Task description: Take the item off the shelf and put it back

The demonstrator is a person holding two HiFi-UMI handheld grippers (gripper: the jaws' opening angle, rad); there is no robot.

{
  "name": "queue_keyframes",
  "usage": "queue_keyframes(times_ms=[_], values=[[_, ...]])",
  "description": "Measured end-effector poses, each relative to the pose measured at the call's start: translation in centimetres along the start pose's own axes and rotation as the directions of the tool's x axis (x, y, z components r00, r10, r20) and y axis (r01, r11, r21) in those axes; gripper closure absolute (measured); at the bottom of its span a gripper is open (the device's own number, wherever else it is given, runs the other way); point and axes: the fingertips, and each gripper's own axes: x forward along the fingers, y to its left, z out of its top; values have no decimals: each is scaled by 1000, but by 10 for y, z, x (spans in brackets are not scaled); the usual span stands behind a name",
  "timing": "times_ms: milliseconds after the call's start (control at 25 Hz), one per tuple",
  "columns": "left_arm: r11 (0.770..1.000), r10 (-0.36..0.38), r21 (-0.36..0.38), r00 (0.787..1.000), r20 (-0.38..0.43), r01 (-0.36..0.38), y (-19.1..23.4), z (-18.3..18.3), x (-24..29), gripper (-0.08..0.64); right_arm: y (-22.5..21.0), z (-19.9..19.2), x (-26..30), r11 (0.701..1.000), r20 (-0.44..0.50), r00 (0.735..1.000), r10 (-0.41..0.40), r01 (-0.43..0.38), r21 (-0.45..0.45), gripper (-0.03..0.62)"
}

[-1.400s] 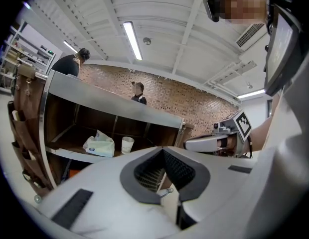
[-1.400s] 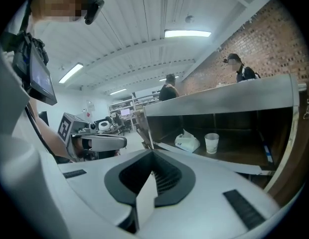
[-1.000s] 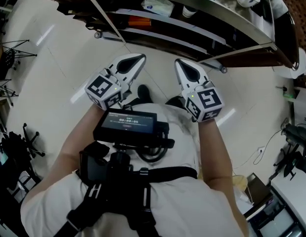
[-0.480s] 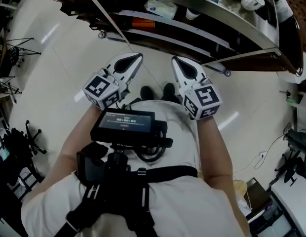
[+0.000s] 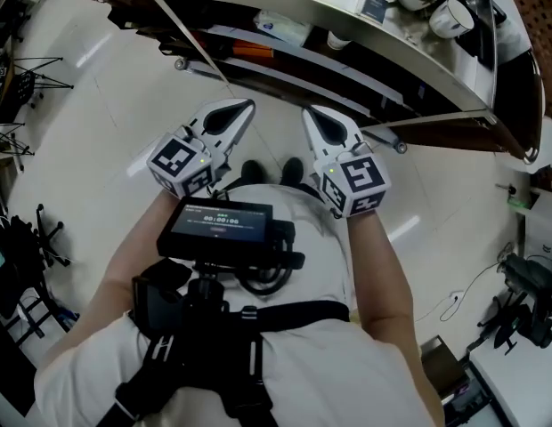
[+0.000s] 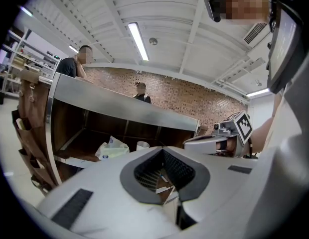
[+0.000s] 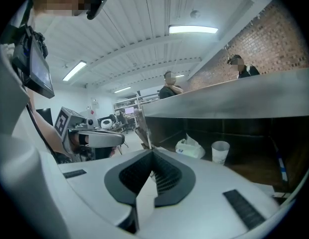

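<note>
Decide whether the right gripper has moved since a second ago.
Yes. The right gripper has drawn slightly nearer the shelf post, drifting left in the head view.

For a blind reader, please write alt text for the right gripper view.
The right gripper, shut and empty, points toward a metal shelf holding a white cup and a white bag; the left gripper is at left.

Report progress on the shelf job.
Nothing looks done: the white pack and paper cup sit on the shelf. In hand: nothing; left tongs and right tongs are shut, empty, short of the shelf. Left: pick an item, lift it out, put it back.
</note>
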Motion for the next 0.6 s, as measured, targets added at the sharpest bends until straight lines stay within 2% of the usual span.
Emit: queue_keyframes(times_ms=[160,280,480,600], values=[[999,23,-30,1000,-5,-23,-2,-11,9,551,-32,1,4,999,23,999,-41,41,-25,583],[998,46,-45,999,13,-46,3,-25,8,551,-61,-4,16,988,-9,995,-99,97,-124,581],[994,77,-74,997,-6,-77,8,-34,2,551,-104,-25,49,946,-121,974,-193,152,-287,517],[991,105,-87,994,7,-104,13,-46,-6,551,-125,-35,65,901,-193,948,-255,160,-404,478]])
